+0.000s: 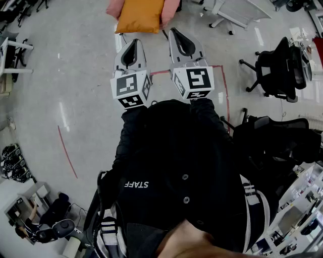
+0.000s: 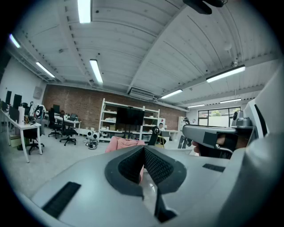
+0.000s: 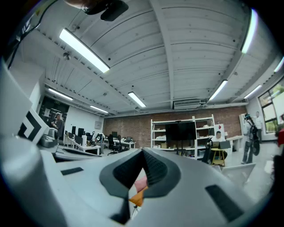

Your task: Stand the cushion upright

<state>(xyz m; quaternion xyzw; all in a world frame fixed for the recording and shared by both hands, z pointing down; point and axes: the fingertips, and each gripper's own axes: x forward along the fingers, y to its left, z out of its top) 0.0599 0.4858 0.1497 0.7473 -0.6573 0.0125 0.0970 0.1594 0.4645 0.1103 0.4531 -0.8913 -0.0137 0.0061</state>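
Both grippers are clenched on nothing. The left gripper [image 1: 136, 42] [image 2: 143, 150] has its ribbed pads pressed together in its own view, with only the room beyond them. The right gripper [image 3: 142, 153] [image 1: 173, 31] shows the same, pad against pad and nothing pinched. In the head view they are held out side by side in front of the person, close together, tips pointing across the floor [image 1: 75, 75] toward the cushion and well short of it.

Ahead of the tips, near the far edge of the visible floor, the orange cushion [image 1: 140, 15] [image 3: 137, 198] lies on a pink seat [image 1: 171, 10] [image 2: 124, 143] [image 3: 140, 183], covering its middle, with pink showing at both sides. Its broad face looks turned up toward the head camera, so it reads as lying flat or leaning back rather than on edge, though the wide-angle view leaves that unsure. Red tape lines [image 1: 222, 80] mark the floor beside the right gripper, and an office chair [image 1: 276, 70] stands off to the right.

By this reading the task has not begun: no contact, no grip, cushion not upright. Left to do are the approach, opening the jaws, taking hold, and setting it on edge.
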